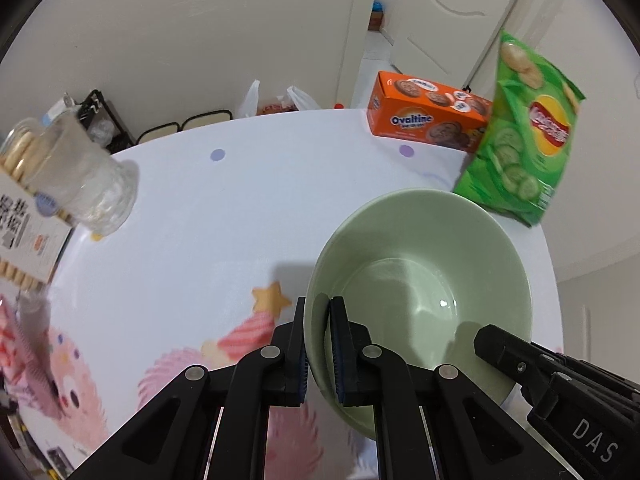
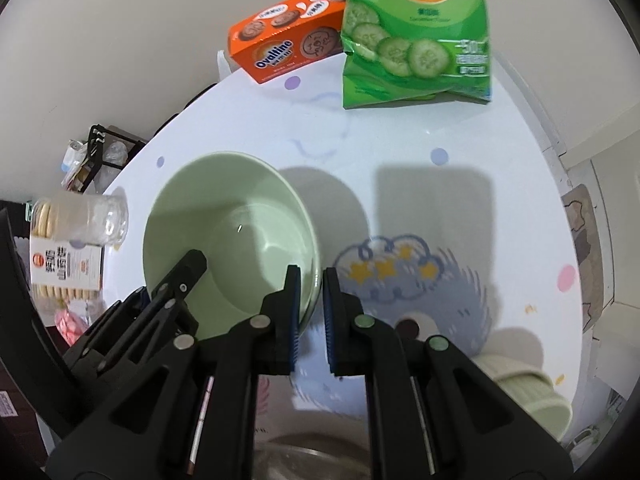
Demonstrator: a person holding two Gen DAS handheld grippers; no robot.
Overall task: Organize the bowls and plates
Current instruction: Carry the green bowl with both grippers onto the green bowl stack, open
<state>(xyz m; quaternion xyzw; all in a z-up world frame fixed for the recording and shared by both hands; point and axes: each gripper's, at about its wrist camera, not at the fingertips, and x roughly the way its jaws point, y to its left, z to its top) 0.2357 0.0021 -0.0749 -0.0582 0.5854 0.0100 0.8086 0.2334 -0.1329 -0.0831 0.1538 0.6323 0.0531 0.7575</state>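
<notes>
A pale green bowl (image 1: 420, 280) is held between both grippers above the white patterned table (image 1: 200, 220). My left gripper (image 1: 318, 344) is shut on the bowl's left rim, one finger inside and one outside. My right gripper (image 2: 310, 304) is shut on the bowl's (image 2: 228, 232) right rim in the same way. The right gripper's finger shows in the left wrist view (image 1: 504, 348), and the left gripper's finger shows in the right wrist view (image 2: 184, 276). A ribbed pale green dish (image 2: 528, 396) lies near the table's right front edge.
An orange Ovaltine box (image 1: 428, 116) and a green crisp bag (image 1: 520, 136) stand at the back right. A clear biscuit jar (image 1: 80, 176) and a biscuit packet (image 1: 24, 236) lie at the left edge. A glass bowl rim (image 2: 316, 456) shows under the right gripper.
</notes>
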